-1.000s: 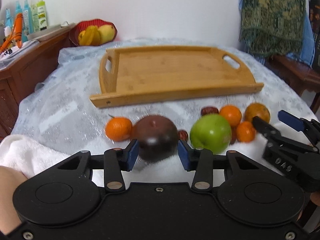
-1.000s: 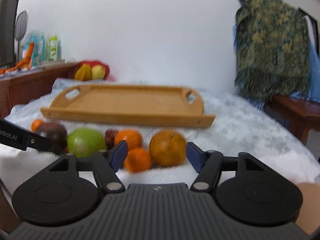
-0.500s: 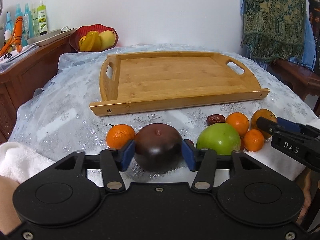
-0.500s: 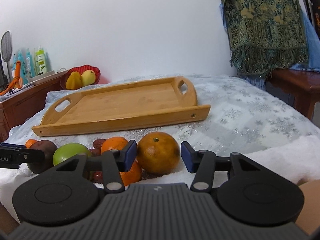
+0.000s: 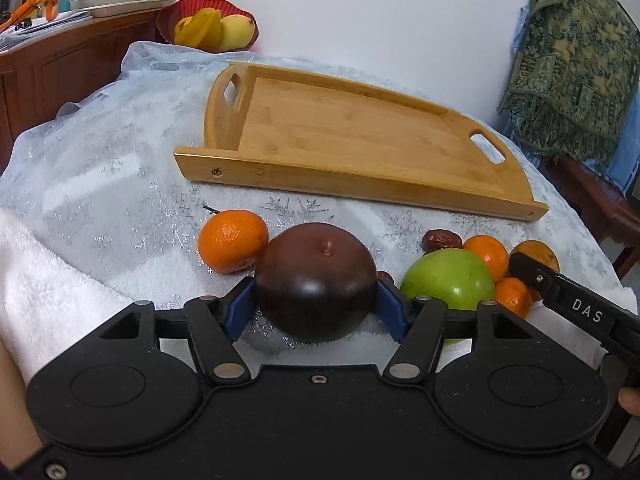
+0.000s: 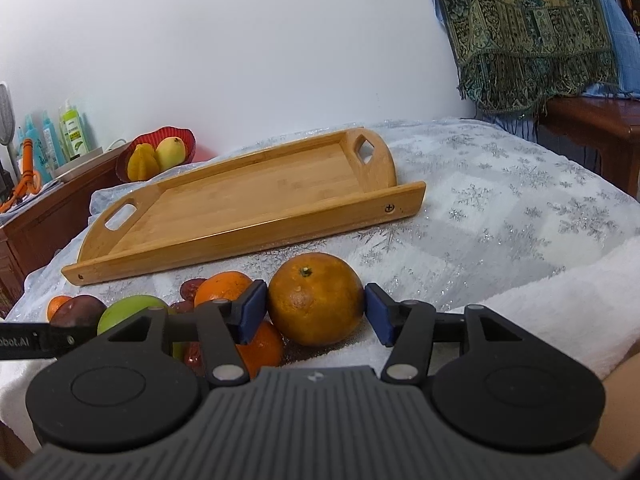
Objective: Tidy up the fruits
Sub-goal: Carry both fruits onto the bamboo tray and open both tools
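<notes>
My left gripper [image 5: 316, 300] is shut on a dark red apple [image 5: 316, 280], both blue pads pressed against its sides, just above the tablecloth. My right gripper [image 6: 316, 312] is shut on a large orange [image 6: 316, 298], pads touching both sides. A small tangerine [image 5: 232, 240] lies left of the apple. A green apple [image 5: 448, 276], two small tangerines [image 5: 486, 252] and a red date [image 5: 440, 239] lie between the grippers. The empty bamboo tray [image 5: 360, 178] stands behind the fruit, also in the right wrist view [image 6: 248, 232].
A red bowl of yellow fruit [image 5: 208, 26] sits on a wooden sideboard [image 5: 60, 68] at the far left with bottles. A white towel [image 5: 48, 280] lies at the table's near edge. A green patterned cloth [image 6: 520, 32] hangs over furniture at right.
Both grippers have closed in on their fruit: the left onto the dark red apple, the right onto the large orange. Both have tilted and risen slightly.
</notes>
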The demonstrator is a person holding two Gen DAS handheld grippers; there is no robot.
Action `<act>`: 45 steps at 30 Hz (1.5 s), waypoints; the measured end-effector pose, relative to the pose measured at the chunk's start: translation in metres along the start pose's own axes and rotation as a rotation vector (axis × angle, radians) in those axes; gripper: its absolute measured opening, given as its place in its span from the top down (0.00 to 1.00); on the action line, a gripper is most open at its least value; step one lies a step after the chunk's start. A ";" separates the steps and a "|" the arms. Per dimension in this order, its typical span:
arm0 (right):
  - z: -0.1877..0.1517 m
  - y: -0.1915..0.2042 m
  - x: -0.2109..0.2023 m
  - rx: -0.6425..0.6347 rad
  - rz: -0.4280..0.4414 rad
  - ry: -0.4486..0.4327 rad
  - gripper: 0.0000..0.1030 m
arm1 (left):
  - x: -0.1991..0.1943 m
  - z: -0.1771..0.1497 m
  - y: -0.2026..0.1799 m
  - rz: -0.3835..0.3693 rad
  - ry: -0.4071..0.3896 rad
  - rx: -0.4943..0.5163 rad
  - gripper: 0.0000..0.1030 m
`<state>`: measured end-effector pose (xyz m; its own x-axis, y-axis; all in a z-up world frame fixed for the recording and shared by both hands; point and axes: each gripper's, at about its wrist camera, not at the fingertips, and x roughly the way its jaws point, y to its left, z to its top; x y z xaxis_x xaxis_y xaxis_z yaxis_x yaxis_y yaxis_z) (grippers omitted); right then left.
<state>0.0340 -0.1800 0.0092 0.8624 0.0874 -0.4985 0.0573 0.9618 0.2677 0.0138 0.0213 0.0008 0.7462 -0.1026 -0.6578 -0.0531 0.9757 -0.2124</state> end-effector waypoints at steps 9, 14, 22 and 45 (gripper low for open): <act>0.000 0.003 -0.003 -0.011 -0.008 -0.011 0.46 | -0.002 0.000 -0.013 0.049 -0.006 0.046 0.43; 0.000 0.007 -0.013 -0.045 -0.026 -0.066 0.47 | -0.009 0.000 -0.019 0.066 -0.019 0.081 0.44; 0.013 0.011 -0.014 -0.083 -0.028 -0.139 0.47 | -0.022 0.011 -0.026 0.058 -0.074 0.114 0.44; 0.091 -0.004 0.067 -0.024 0.050 -0.177 0.47 | 0.076 0.148 -0.039 -0.005 -0.152 0.177 0.44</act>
<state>0.1376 -0.2016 0.0496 0.9392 0.0904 -0.3312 0.0016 0.9636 0.2675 0.1707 0.0044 0.0661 0.8383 -0.0901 -0.5377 0.0582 0.9954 -0.0761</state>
